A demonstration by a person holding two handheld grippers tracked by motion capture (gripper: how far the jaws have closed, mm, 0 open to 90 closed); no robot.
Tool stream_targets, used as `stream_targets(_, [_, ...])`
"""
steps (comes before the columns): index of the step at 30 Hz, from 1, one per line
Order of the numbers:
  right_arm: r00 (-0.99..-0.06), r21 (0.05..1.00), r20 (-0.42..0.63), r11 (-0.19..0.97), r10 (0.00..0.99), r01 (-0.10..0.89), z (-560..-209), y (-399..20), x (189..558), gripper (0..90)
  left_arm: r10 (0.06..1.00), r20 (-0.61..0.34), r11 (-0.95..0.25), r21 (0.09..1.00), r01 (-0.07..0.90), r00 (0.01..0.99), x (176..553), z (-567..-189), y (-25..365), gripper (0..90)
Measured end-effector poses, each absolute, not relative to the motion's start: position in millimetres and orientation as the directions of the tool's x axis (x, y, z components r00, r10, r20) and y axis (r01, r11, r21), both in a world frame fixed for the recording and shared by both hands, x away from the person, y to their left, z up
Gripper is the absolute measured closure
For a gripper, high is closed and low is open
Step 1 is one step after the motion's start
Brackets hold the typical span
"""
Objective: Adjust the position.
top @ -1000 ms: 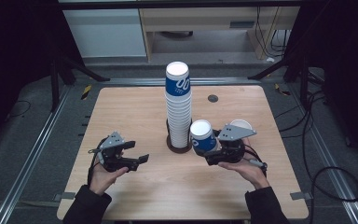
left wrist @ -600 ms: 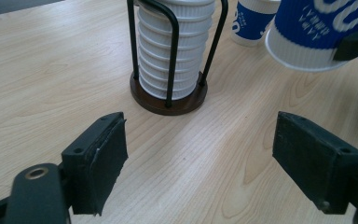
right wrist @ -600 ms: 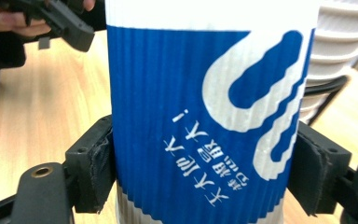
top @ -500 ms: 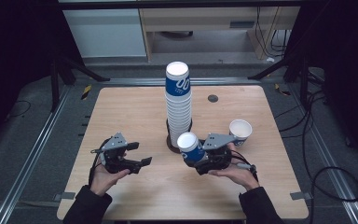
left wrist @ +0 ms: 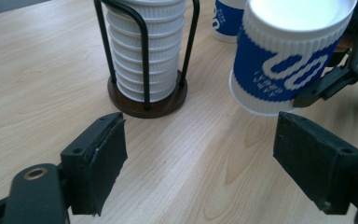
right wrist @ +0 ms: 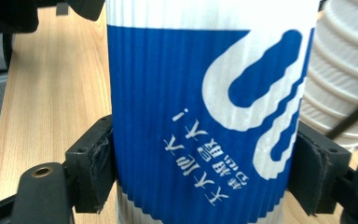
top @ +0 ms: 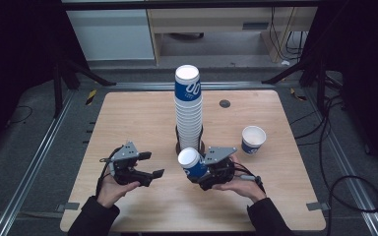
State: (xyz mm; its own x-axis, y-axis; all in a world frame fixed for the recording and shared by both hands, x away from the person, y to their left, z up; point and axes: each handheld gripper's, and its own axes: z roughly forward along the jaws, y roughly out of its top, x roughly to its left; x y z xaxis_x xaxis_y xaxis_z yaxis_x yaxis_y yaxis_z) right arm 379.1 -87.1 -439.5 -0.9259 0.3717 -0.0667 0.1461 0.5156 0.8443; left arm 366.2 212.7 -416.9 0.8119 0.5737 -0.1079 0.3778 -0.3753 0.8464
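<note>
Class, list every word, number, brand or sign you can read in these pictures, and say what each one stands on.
Held cup in the right gripper: a white looping logo and a line of white characters ending in "!", too tilted and small to read with certainty.
Top cup of the stack: the same white looping logo, no readable words.
Loose cup on the table: print too small to read.

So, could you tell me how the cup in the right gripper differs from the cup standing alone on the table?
The held cup is clamped in the right gripper and tilted, its mouth leaning toward the left gripper; the lone cup stands upright and untouched on the table. The held cup sits just in front of the cup stack; the lone cup stands off to the stack's right. Both are blue-and-white ribbed paper cups.
</note>
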Motion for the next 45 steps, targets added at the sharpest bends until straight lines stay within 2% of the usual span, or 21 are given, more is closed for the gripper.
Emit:
stream_targets(22, [-0.953, 0.8, -0.083, 0.589, 0.29, 0.11, -460, -49, 375, 21.2, 0.491, -0.117, -0.438, 0.823, 0.361, 0.863, 358, -422, 187, 15.4])
stream_targets(45, [-0.966, 0.775, -0.117, 0.63, 0.228, 0.055, -468, -32, 367, 20.9, 0.454, -0.144, -0.493, 0.782, 0.382, 0.879, 357, -431, 175, 26.1])
